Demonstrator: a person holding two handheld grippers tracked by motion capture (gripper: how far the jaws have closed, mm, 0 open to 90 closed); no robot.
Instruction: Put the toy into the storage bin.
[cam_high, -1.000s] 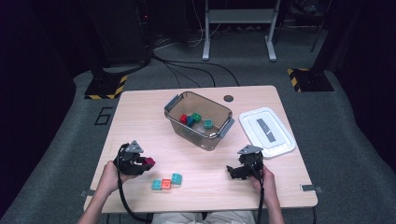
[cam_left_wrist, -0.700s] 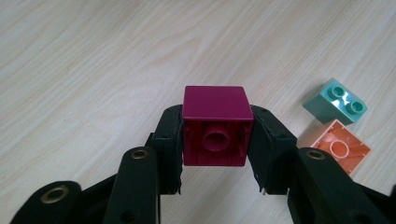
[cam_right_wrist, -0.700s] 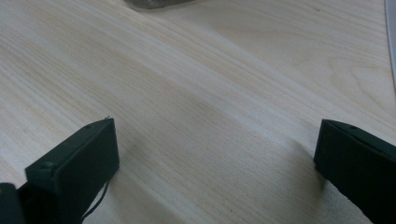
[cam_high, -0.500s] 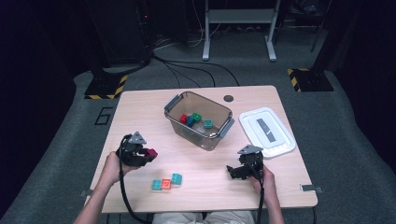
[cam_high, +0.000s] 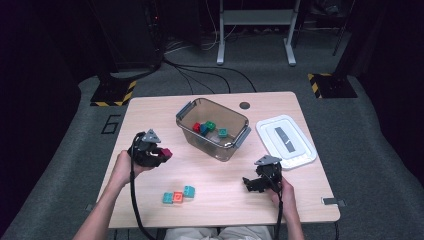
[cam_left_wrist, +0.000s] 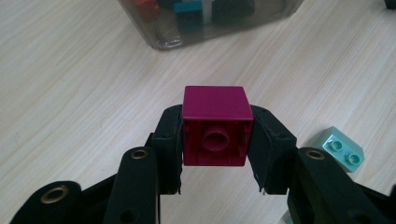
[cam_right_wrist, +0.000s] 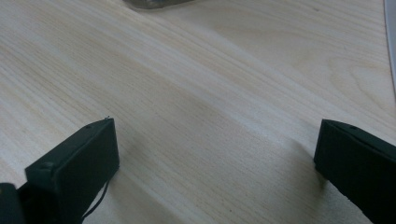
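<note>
Magenta toy brick (cam_left_wrist: 214, 125) pinched in left gripper (cam_left_wrist: 215, 154) above wooden table (cam_high: 150, 112), right gripper (cam_right_wrist: 217, 158) spread wide, clear storage bin (cam_high: 186, 122) nearby.

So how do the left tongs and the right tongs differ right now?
The left tongs are shut on a magenta block, pads pressing its sides; the right tongs stand wide open with nothing between them. In the high view the left tongs sit left of the clear bin, while the right tongs sit in front of it, near the white lid. Both are black and hand-held over the wooden table.
</note>
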